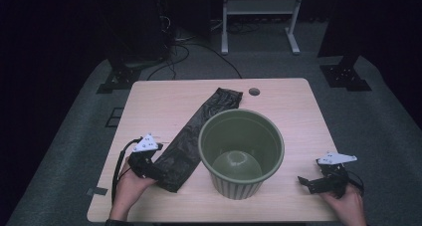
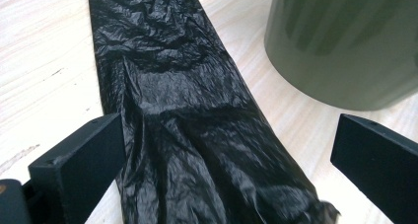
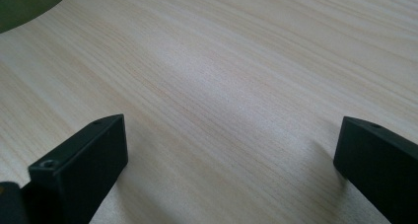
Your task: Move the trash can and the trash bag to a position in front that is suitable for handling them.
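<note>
Green bin (image 1: 242, 154) stands upright mid-table (image 1: 159, 99), mouth open. A black bag (image 1: 199, 131) lies flat and folded in a long strip, running from the far side down to the near left, passing just beside the bin. The left gripper (image 1: 158, 172) sits at the bag's near end, jaws spread wide on either side of the strip (image 2: 197, 135), not pinching it. Over on the right, the right gripper (image 1: 309, 183) hangs low above bare wood (image 3: 222, 86), jaws spread, holding nothing.

Green pot (image 1: 241, 151), black bag (image 1: 199, 131)
</note>
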Motion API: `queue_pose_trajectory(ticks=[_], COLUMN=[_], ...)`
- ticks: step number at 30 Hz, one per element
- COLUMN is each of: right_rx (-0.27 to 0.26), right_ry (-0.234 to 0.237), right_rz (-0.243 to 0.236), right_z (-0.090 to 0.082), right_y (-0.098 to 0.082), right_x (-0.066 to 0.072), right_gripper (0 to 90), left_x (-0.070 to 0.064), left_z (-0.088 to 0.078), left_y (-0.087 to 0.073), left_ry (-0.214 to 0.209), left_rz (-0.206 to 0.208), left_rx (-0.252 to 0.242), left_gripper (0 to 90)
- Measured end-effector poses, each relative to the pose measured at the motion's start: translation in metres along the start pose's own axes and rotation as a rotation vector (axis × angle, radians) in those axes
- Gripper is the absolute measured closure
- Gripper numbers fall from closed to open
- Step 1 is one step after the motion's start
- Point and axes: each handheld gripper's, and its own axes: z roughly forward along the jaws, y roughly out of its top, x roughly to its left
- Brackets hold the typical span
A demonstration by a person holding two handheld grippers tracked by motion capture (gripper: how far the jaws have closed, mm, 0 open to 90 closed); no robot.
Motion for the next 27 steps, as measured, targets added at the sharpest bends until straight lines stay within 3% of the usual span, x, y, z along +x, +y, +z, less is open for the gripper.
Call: queue_pose_trajectory(ticks=[7,13,15,21,27], right_rx=[0.000,0.000,0.000,-0.001,0.000], right_ry=[0.000,0.000,0.000,0.000,0.000], right_rz=[0.000,0.000,0.000,-0.001,0.000], right_z=[0.000,0.000,0.000,0.000,0.000], right_y=[0.000,0.000,0.000,0.000,0.000], right_x=[0.000,0.000,0.000,0.000,0.000], right_gripper=[0.0,0.0,0.0,0.0,0.0], left_x=[0.003,0.007,0.010,0.014,0.021], left_z=[0.011,0.023,0.031,0.042,0.064], left_y=[0.008,0.017,0.022,0.029,0.036], left_ry=[0.005,-0.006,0.002,-0.017,0.000], left_rz=[0.006,0.009,0.015,0.013,0.022], left_rx=[0.012,-0.009,0.008,-0.017,0.021], left_gripper=[0.0,0.0,0.0,0.0,0.0])
